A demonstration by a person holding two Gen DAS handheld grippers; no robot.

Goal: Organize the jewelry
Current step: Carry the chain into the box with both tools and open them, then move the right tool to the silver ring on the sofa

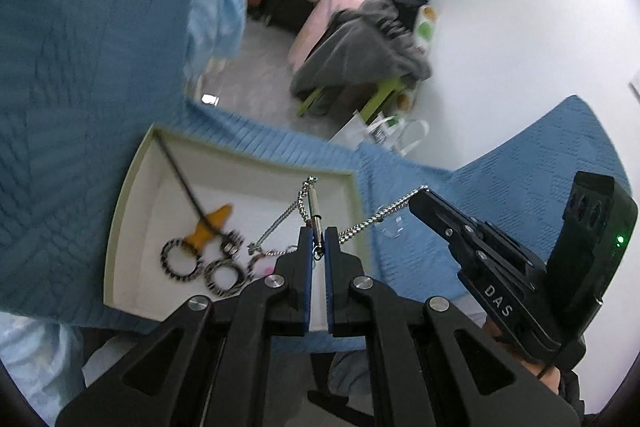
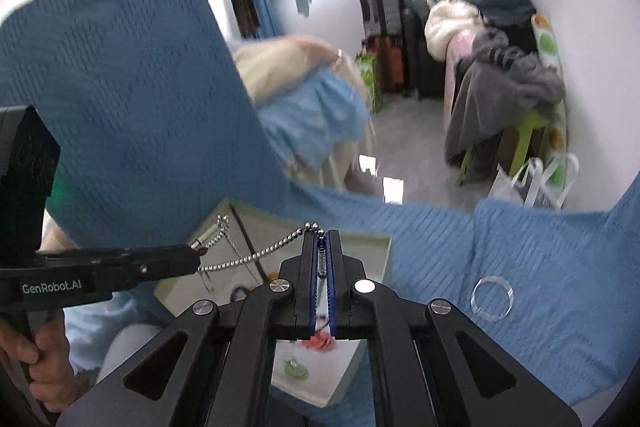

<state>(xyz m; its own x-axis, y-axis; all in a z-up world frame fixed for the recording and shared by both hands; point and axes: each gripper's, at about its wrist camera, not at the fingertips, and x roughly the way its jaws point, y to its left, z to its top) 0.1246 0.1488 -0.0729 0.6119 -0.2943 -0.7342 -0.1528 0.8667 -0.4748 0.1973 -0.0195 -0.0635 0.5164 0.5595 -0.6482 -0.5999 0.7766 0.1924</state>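
Both grippers clamped on one ball-chain necklace (image 1: 372,219), strung over the box (image 1: 120,227) on the bed: left gripper (image 1: 319,239) pinches its metal pendant (image 1: 314,217), right gripper (image 2: 322,247) the chain. Light, limp, slippery; I'd lower it slack.

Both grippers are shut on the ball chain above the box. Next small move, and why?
Probably lower both together toward the white box. The left gripper pinches the silver pendant, the right gripper the ball chain, which hangs strung between them over the box's right rim. Sinking it in before releasing should keep it off the blue blanket.
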